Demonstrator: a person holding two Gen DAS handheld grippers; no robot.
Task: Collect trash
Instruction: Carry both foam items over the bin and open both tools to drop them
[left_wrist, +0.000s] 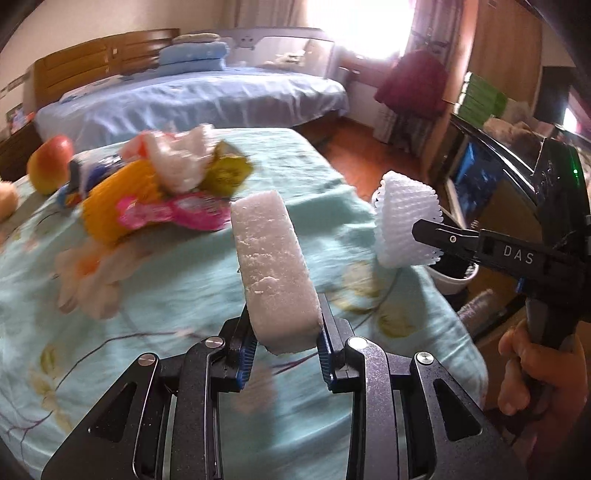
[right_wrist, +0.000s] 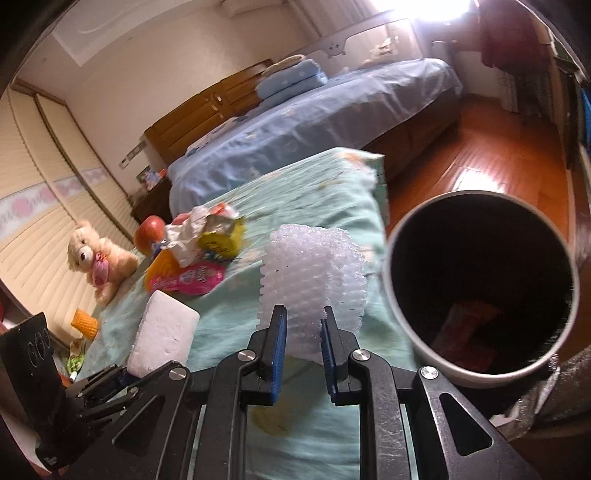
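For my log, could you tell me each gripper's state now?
Left gripper: closed on the white foam block.
Right gripper: closed on the foam fruit net.

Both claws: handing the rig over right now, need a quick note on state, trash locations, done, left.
Left claw: shut on the white foam block, held above the table.
Right claw: shut on the white foam fruit net, beside the round white bin with dark interior, not yet over it.
Done: some reddish trash already lies in the bin.
Left: drop both pieces in, then clear the pile on the teal floral tablecloth: pink wrapper, yellow foam net, crumpled white paper. The apple may not be trash.
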